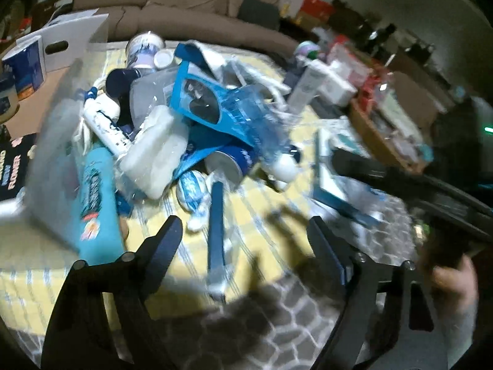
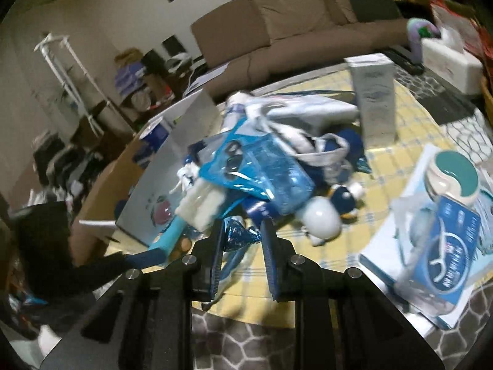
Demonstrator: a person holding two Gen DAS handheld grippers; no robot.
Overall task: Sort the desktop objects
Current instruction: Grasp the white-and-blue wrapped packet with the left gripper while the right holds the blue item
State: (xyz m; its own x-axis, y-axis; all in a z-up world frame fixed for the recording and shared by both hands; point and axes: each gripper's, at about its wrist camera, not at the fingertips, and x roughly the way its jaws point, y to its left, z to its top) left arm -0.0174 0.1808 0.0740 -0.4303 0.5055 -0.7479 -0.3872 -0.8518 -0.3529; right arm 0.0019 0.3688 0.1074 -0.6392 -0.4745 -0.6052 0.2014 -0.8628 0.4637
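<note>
A pile of blue and white desktop objects lies on a yellow checked cloth [image 1: 277,191]. It holds a teal bottle [image 1: 98,203], a white tube [image 1: 104,126], a blue packet [image 1: 212,104], a milky plastic case [image 1: 154,154] and a blue pen-like stick [image 1: 215,231]. My left gripper [image 1: 243,231] is open and empty, just short of the pile, its fingers either side of the stick. My right gripper [image 2: 242,231] is partly open and empty, its tips at the pile's near edge by a blue foil wrapper [image 2: 238,237]. The blue packet [image 2: 262,169] and a white egg-shaped object [image 2: 320,219] lie beyond.
A white box [image 1: 52,46] and a grey bin wall [image 1: 52,160] stand left of the pile. A tall white carton [image 2: 374,98] stands behind it. A flat white box [image 2: 400,246] with a blue floss packet [image 2: 446,262] and a teal-lidded jar [image 2: 453,175] lies right. A brown sofa [image 2: 292,27] is behind.
</note>
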